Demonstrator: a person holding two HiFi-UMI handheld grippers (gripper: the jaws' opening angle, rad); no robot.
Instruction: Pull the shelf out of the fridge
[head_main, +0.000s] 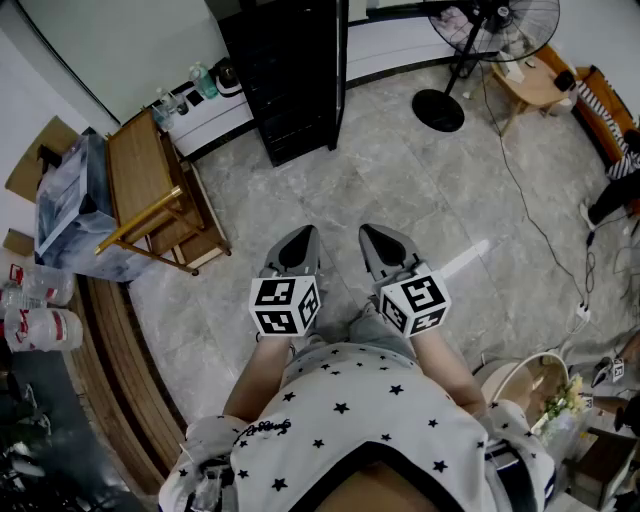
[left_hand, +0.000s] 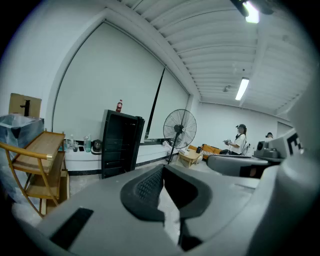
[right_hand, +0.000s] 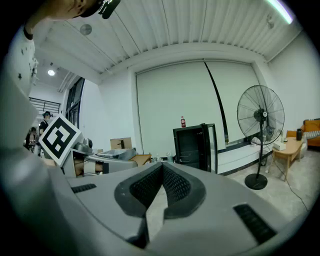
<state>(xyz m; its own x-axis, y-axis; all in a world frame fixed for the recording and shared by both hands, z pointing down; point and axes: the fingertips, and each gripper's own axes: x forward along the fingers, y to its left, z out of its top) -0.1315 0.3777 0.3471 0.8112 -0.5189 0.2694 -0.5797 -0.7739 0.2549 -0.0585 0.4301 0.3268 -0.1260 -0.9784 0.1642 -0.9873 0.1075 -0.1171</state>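
The shelf has not been pulled out. It must be inside the black fridge (left_hand: 120, 144), which stands against the far wall. Its interior is dark in every view, with only faint horizontal bars showing, so no single shelf can be picked out. Nothing sticks out of the cabinet's front. The fridge door (right_hand: 214, 144) appears to be swung open to one side, which would leave the inside reachable. A red bottle (right_hand: 183, 121) stands on top of the cabinet.

In the head view a wide stretch of grey tiled floor (head_main: 400, 180) lies between the fridge and the person, so the fridge is well apart from both claws. A standing fan (head_main: 490, 25) is off to the right of it.

The left claw (head_main: 298, 236) and the right claw (head_main: 376, 234) are held side by side close to the person's body, pointing toward the fridge. Each gripper view shows its ribbed pads pressed together at the tips, with nothing between them and nothing being touched.

By this reading the task is at its very start. The approach across the floor, spreading a claw, gripping the shelf's front edge and drawing it out are all left to do.
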